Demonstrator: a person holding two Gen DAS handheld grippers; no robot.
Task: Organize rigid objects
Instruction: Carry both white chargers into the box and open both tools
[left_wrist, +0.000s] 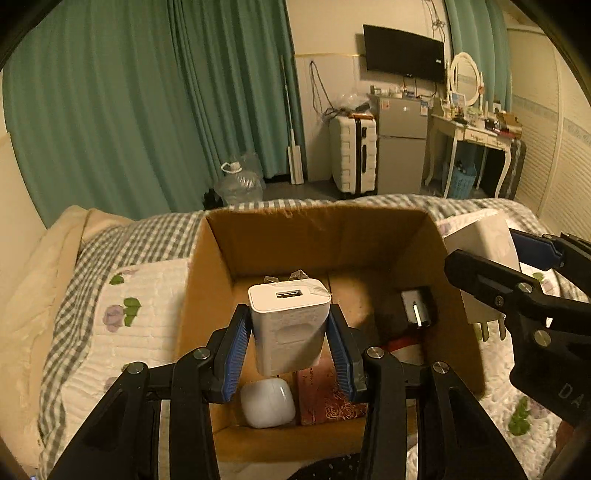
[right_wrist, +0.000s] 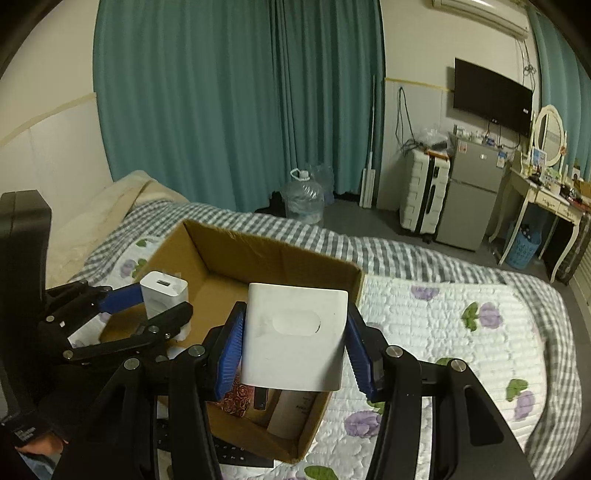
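Observation:
An open cardboard box (left_wrist: 280, 236) sits on the bed, also in the right wrist view (right_wrist: 258, 254). My left gripper (left_wrist: 290, 332) is shut on a small white USB charger (left_wrist: 290, 325), port up, held over the box interior; it also shows in the right wrist view (right_wrist: 164, 291). My right gripper (right_wrist: 295, 339) is shut on a larger white charger (right_wrist: 295, 336) above the box's right wall; in the left wrist view this charger (left_wrist: 484, 251) shows its prongs pointing down. Inside the box lie a white earbud case (left_wrist: 267, 402), a red patterned item (left_wrist: 328, 398) and a black plug (left_wrist: 417, 306).
The bed has a floral quilt (right_wrist: 461, 332) and a checked blanket (left_wrist: 147, 236). A dark keyboard (right_wrist: 236, 454) lies at the box's near side. Beyond the bed are a water jug (right_wrist: 303, 195), a white suitcase (right_wrist: 424, 192), a small fridge (right_wrist: 472, 192) and a dressing table (right_wrist: 546, 199).

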